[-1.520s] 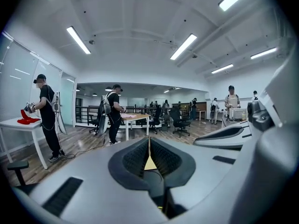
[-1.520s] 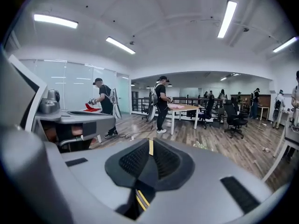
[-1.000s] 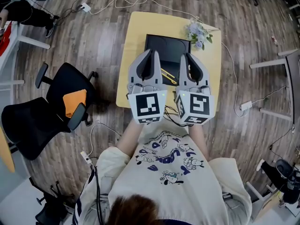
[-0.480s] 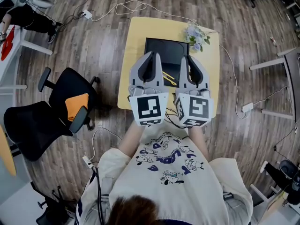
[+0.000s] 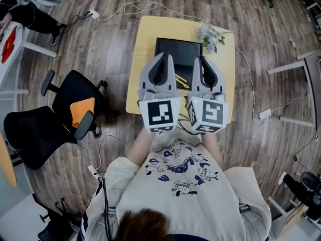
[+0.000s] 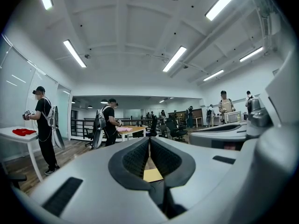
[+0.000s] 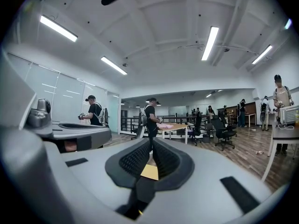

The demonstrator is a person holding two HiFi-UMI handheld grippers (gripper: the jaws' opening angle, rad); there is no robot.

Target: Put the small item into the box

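Floor [image 5: 100, 49]: wood planks, far below both pairs of jaws; office chair [image 5: 65, 109] well off to the left of them.
Table [image 5: 145, 44]: yellow top, directly under and ahead of the jaws.
Box [image 5: 178, 51]: black, flat on the table, ahead of and beneath both sets of jaw tips, reaching back into the gap between the two.
Left gripper [image 5: 163, 56]: held level above the table, jaws closed pad to pad, nothing between them but a glimpse of yellow table below.
Right gripper [image 5: 202, 59]: alongside, also level, jaws fully closed and empty.
Flowers [image 5: 210, 34]: pale bunch at the table's far corner, ahead and to the right of the right jaws.
Small item [image 5: 180, 81]: thin yellow pieces lying on dark surface below the gap between the two pairs of jaws, behind their tips; inside the box or merely on it, not clear from here.
Change since a second ago: almost none. Same side-by-side pose over the table, same closed jaws, item in the same spot.
Meaning for the task: no grasp in hand and no approach begun; judged either a pause before reaching down, or the item already placed.
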